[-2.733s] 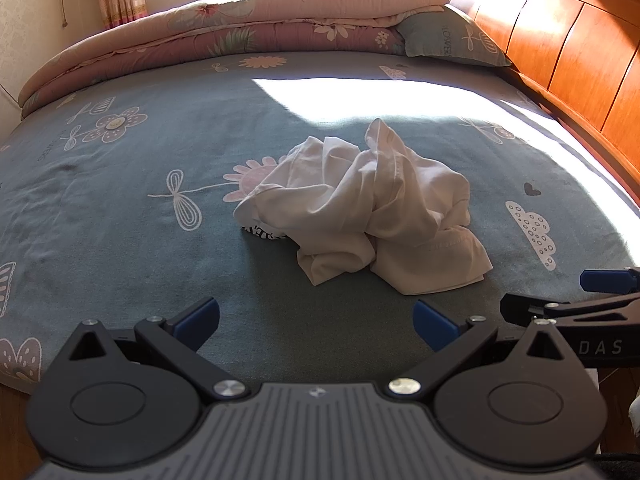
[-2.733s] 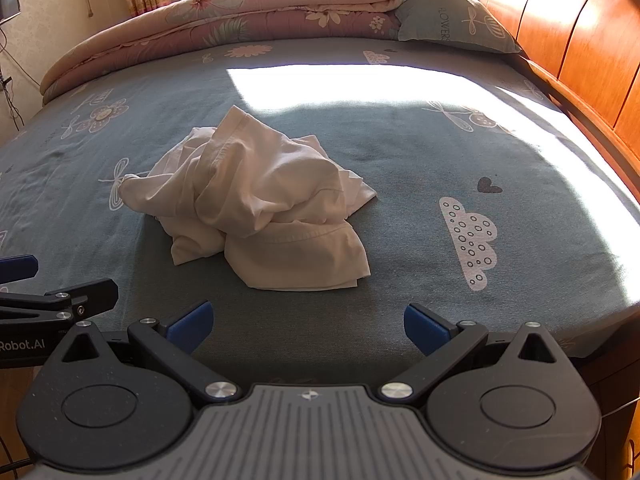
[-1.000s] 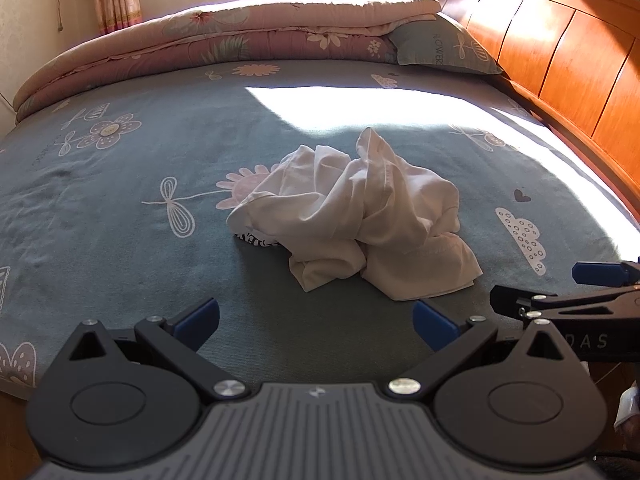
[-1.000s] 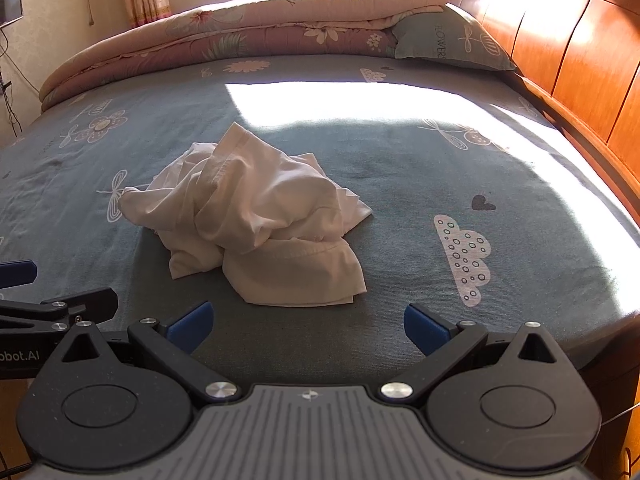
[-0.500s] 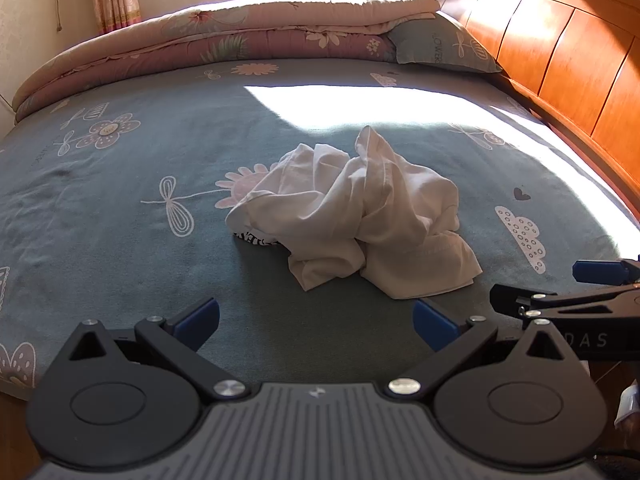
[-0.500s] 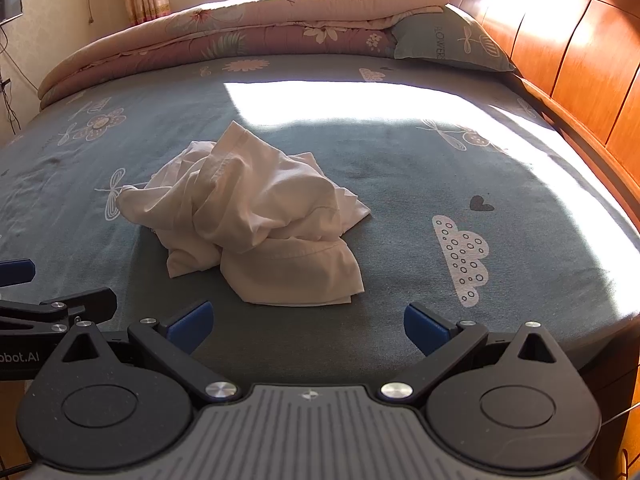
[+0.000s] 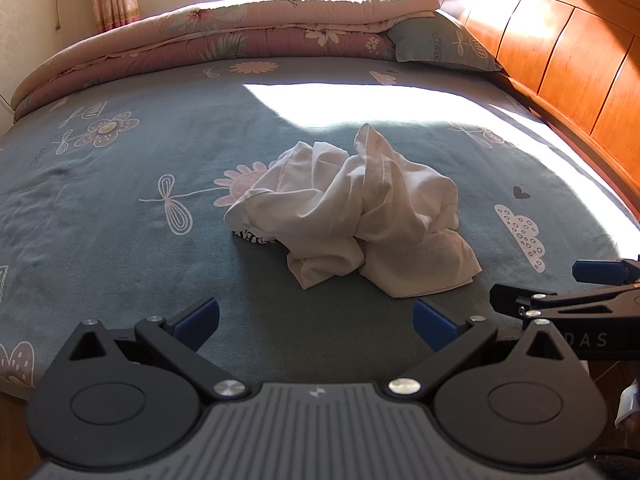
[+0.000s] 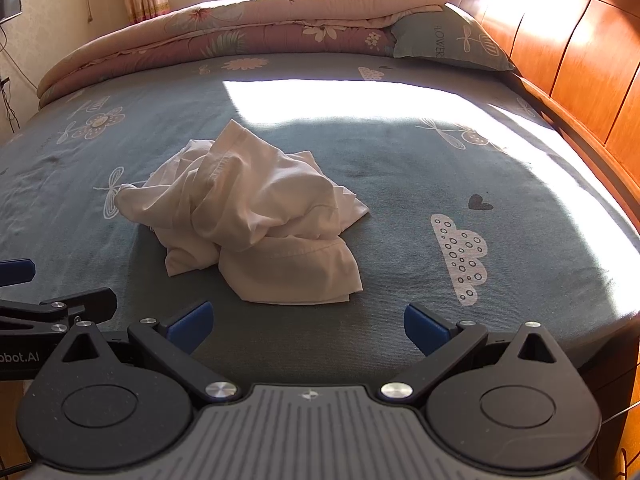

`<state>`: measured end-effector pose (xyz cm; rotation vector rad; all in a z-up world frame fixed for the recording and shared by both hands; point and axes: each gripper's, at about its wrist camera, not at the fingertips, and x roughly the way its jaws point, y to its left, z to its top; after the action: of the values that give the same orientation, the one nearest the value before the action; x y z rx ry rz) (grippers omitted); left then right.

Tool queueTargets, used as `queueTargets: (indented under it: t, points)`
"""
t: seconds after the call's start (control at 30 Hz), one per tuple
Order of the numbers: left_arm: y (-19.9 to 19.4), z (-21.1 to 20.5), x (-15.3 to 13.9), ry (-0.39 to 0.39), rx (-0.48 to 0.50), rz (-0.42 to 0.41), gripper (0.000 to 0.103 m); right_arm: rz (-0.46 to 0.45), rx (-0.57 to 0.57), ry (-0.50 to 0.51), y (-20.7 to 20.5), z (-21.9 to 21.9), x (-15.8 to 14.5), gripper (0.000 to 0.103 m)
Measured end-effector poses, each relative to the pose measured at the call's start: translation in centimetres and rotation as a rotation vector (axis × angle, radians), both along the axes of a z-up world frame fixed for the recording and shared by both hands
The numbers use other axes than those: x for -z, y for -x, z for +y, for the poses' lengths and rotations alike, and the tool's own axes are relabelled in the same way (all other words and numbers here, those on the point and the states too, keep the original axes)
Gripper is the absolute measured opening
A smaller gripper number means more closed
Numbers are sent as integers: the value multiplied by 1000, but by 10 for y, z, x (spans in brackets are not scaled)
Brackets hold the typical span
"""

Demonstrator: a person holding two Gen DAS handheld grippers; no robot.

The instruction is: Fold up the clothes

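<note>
One crumpled white garment (image 7: pixel 352 216) on sunlit blue bedsheet (image 7: pixel 120 216).

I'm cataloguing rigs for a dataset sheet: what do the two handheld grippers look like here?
Both match: the left gripper and right gripper have matte black linkage arms with silver pivot screws, round black side housings, a ribbed grey centre body with a small logo, and blue finger pads. White lettering marks their sides. No hands or sleeves show clearly.

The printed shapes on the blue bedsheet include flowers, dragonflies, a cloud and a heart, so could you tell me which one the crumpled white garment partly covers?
The pink flower: the white garment hides its right half, while the others lie uncovered.
</note>
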<state>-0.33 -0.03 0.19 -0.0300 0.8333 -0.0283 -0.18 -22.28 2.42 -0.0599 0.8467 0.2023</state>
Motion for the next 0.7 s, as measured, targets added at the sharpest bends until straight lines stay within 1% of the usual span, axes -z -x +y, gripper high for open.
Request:
queueTargets:
  t: [0.7]
  points:
    - [-2, 2, 4, 6, -1, 10, 103, 13, -1, 6, -2, 2, 2, 103]
